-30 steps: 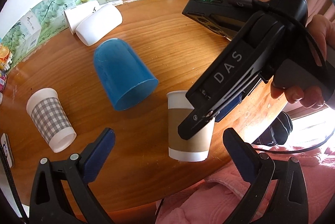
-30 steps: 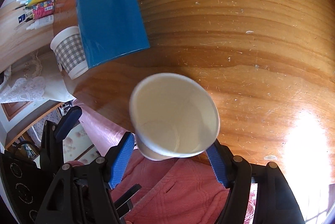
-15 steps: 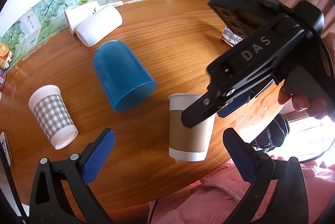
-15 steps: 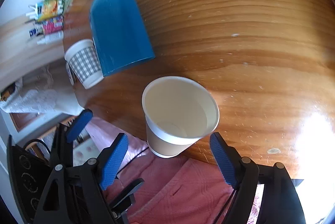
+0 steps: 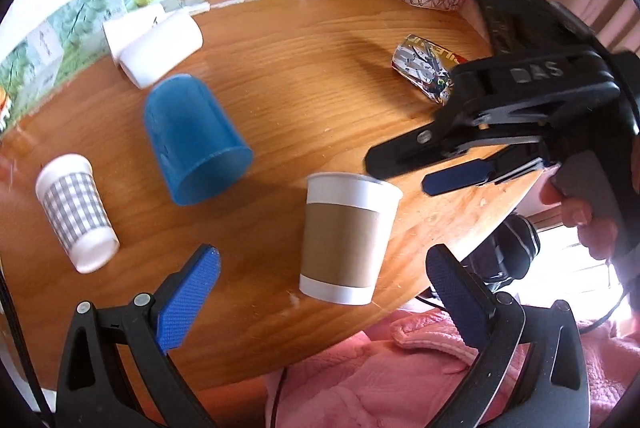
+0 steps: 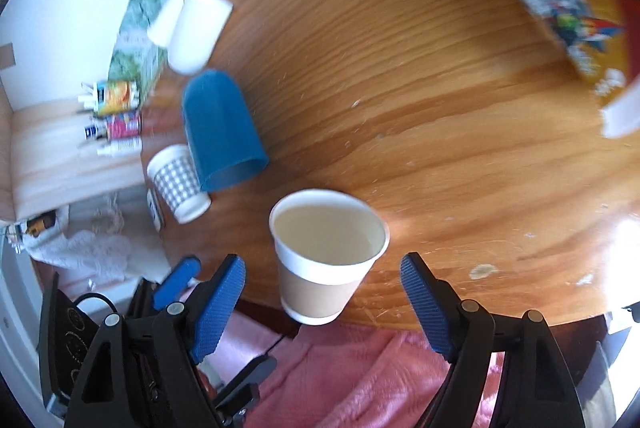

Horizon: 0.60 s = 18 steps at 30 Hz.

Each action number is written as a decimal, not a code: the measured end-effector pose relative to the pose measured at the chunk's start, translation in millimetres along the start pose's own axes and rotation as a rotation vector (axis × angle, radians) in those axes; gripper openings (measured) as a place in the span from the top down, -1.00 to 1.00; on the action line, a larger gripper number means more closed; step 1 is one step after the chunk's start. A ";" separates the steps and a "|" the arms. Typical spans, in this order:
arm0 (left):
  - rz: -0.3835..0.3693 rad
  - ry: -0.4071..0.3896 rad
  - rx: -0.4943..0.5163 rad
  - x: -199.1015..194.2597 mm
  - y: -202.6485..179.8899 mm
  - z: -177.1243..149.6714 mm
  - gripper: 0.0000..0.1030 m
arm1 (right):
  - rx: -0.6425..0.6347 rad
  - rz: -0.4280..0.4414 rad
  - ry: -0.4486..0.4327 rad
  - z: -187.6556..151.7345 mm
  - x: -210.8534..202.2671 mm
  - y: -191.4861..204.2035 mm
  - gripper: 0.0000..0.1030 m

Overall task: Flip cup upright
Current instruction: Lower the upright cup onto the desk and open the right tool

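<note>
The brown cup (image 6: 326, 256) is seen upright near the desk (image 6: 440, 108) edge, mouth up, untouched. The right tool (image 6: 323, 298) is spread wide, one finger on either side of the cup. The left tool (image 5: 320, 292) is likewise held wide, empty. A blue cup (image 5: 192, 138) is seen overturned beyond.

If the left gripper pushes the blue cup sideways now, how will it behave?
The blue cup stands mouth down on the wooden table, so it would probably slide, not roll. It looks like smooth, stiff plastic, likely light. A push high on its wall may tip it.
</note>
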<state>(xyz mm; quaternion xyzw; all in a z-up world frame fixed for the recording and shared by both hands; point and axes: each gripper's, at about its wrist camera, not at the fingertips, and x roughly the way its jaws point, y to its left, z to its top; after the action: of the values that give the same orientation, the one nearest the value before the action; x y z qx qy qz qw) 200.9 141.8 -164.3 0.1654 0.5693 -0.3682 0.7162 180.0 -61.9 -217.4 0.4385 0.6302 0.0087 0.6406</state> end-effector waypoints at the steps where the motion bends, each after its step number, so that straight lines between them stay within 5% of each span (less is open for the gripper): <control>1: 0.000 0.000 -0.008 0.4 -0.4 -0.8 -0.99 | 0.001 0.002 -0.033 -3.4 -5.0 -1.1 -0.57; 10: 0.059 -0.022 -0.010 3.2 -13.3 -6.3 -0.99 | -0.137 -0.025 -0.378 -34.2 -52.4 -1.1 -0.57; 18: 0.142 -0.069 0.018 3.7 -28.5 -10.3 -0.99 | -0.224 0.082 -0.589 -63.4 -73.5 -10.5 -0.58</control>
<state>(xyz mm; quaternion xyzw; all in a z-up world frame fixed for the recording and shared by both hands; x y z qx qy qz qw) 173.6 128.1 -165.6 0.1988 0.5277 -0.3269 0.7584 107.6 -74.8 -153.3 0.3741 0.3946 -0.0234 0.8390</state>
